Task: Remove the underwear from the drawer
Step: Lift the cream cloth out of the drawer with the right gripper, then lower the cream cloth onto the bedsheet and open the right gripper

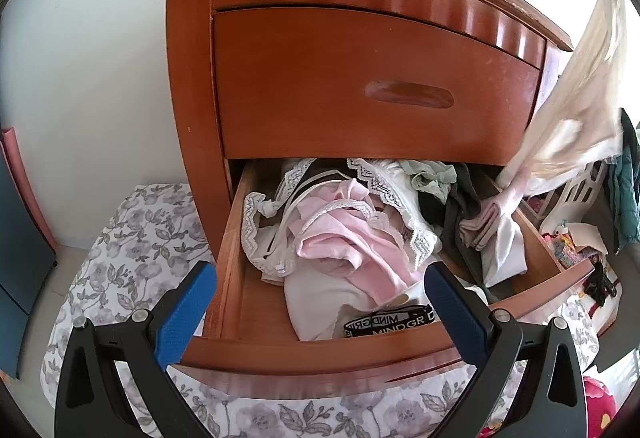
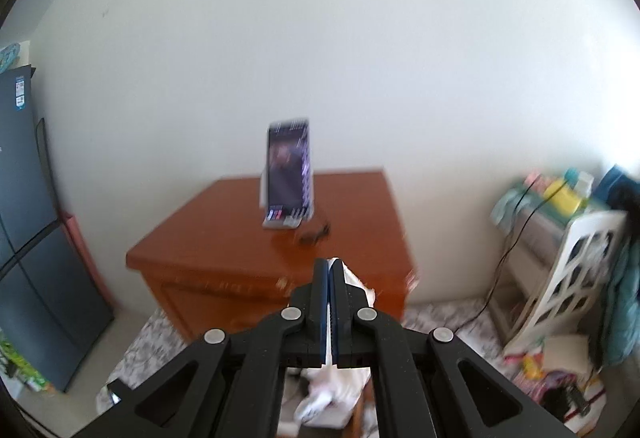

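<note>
Your right gripper (image 2: 330, 266) is clenched on a pale piece of underwear (image 2: 362, 286), the cloth hanging beneath its fingers. Beyond it sits the wooden nightstand (image 2: 224, 238) with a phone (image 2: 288, 173) on top. Your left gripper (image 1: 320, 294) stands released above the open drawer (image 1: 320, 352), heaped underwear (image 1: 344, 238) just ahead.

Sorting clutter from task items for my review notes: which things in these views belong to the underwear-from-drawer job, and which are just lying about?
Part of the job:
- open drawer
- pale garment pinched in the shut right gripper
- pink underwear in the drawer
- left gripper, open, hovering at the drawer front

Just lying about:
- phone on the nightstand top
- white rack
- fridge
</note>
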Available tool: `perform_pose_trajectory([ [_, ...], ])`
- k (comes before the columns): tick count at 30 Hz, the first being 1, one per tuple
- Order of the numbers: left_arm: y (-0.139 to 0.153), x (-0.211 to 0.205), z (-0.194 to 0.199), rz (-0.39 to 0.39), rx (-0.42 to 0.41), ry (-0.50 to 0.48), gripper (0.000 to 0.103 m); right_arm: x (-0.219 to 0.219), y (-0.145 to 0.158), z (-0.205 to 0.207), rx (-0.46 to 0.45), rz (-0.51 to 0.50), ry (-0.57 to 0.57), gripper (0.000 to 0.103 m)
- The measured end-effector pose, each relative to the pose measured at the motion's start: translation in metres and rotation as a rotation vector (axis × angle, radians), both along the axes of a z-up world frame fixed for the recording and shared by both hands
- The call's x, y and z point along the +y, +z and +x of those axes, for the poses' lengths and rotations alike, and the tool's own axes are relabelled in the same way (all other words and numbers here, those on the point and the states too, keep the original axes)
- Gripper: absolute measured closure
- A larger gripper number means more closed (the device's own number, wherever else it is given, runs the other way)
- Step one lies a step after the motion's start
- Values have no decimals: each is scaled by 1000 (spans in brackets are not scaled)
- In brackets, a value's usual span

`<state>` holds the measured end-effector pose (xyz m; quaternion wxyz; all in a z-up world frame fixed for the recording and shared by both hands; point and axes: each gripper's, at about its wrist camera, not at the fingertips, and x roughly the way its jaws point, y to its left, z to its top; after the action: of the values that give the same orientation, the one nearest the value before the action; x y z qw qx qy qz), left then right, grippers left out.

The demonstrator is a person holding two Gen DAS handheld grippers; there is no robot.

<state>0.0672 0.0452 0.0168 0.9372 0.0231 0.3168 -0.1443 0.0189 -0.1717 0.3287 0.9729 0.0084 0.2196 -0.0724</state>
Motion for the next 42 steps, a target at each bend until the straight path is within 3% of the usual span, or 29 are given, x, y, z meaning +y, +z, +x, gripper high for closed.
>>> perform_pose_trajectory([
  [9,0,-3,-1,5,-4,-5,0,-47,20,-19,-32,-79,-197,102],
  [13,0,-3,-2,6,-5,-12,0,-72,3,-16,45,-94,-264,102],
  [18,-1,-7,-2,20,-4,-23,0,-106,-52,-3,209,-42,-317,102],
  [23,-2,-7,-2,18,-3,-18,0,-142,-136,13,403,57,-358,102],
  [29,-3,-8,-1,25,3,-17,0,-170,-236,20,623,106,-412,102],
  [37,-5,-9,0,36,10,-11,0,-189,-331,21,794,181,-458,101],
  [42,-8,-9,2,47,17,-5,0,-194,-369,26,880,174,-487,101],
])
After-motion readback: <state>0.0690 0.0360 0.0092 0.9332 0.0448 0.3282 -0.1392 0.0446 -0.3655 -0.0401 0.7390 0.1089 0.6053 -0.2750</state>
